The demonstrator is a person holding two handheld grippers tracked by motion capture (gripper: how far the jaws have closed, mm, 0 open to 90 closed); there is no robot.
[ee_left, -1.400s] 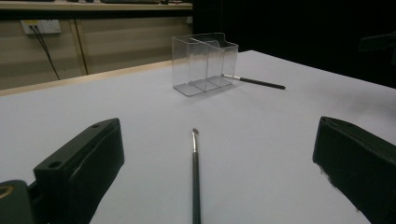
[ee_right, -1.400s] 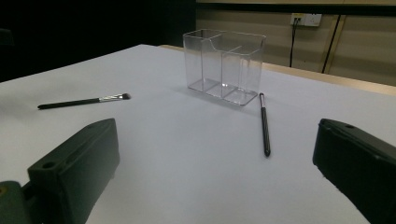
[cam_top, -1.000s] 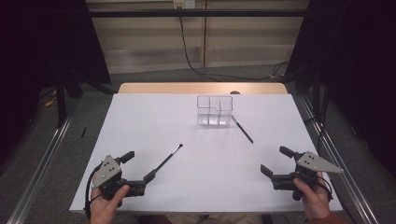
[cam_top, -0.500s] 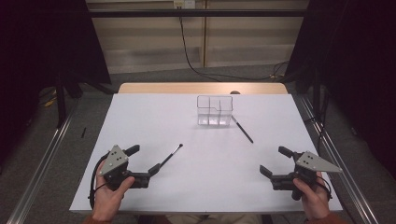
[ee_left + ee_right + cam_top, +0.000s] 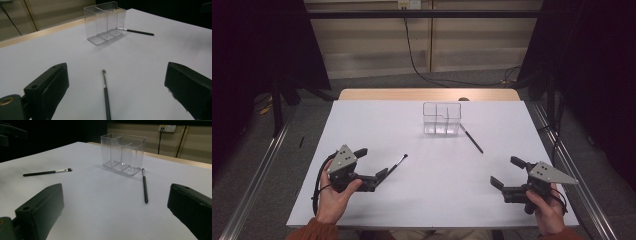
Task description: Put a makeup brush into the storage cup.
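White paper covers the desk (image 5: 362, 125), dark curtains close both sides, and a clear organizer (image 5: 441, 119) stands near the far edge, our landmark.

Left claw (image 5: 373, 165) sits on the near side of the organizer, well short of it, jaws spread wide with nothing between them. A slim brush (image 5: 396, 164) lies flat on the paper, bristle tip pointing toward the organizer, handle running back between those jaws. In the left gripper view the brush (image 5: 105, 95) lines up dead centre, so the hand looks set to straddle the handle and pinch it. That reads as a pick-up not yet made.

Right claw (image 5: 507, 174) rests near the person's edge, far from the organizer, jaws also released and empty. It looks parked, waiting its turn.

A second brush (image 5: 472, 139) lies just beside the organizer's right end, angled toward the near edge; in the right gripper view (image 5: 144, 185) its tip seems to touch or nearly touch the organizer's base, hard to tell which.

Organizer compartments look empty, though the clear walls blur the dividers. The first brush's handle end is hidden under the left claw in the high view and cut off at the frame edge in the left gripper view.
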